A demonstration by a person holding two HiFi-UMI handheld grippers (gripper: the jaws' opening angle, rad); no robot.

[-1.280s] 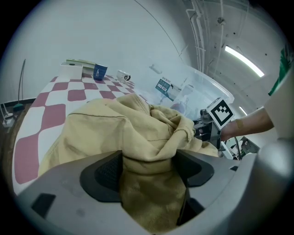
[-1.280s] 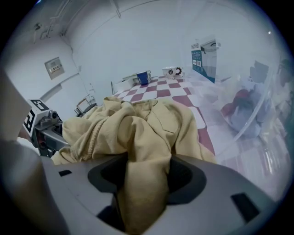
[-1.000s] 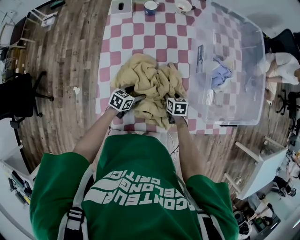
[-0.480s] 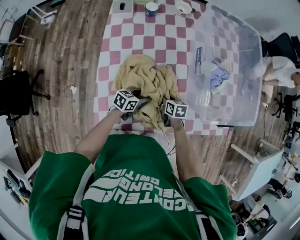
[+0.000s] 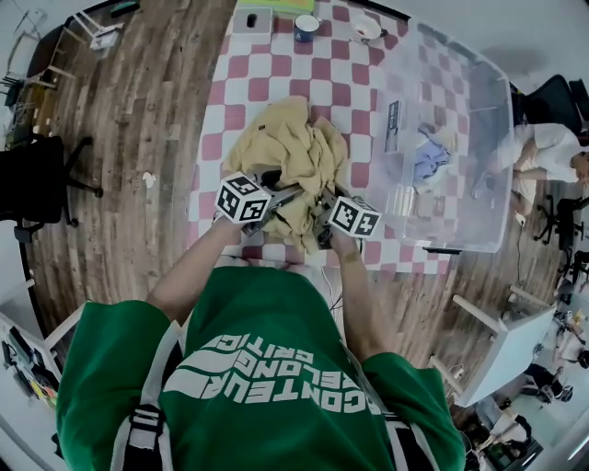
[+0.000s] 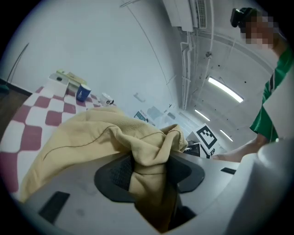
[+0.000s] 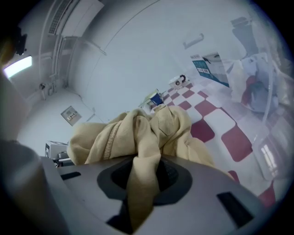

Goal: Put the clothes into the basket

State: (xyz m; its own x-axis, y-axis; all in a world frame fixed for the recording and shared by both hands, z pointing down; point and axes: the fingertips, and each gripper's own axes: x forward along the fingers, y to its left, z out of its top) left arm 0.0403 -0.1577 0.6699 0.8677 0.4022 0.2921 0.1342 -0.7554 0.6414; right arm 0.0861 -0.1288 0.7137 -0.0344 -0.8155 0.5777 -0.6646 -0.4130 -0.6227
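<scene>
The left gripper [image 6: 149,172] was closing its jaws on a fold of the yellow garment [image 5: 290,156], with the cloth pinched between its pads. Just to its right, the right gripper [image 7: 144,176] was closing on another fold of the same garment. The rest of it lay heaped just ahead of both grippers on the checked table [image 5: 276,87]. Off to the right gripper's right stood the clear basket [image 5: 497,120], a blue cloth [image 5: 428,156] inside. Farthest ahead sat a blue cup [image 5: 306,26].
</scene>
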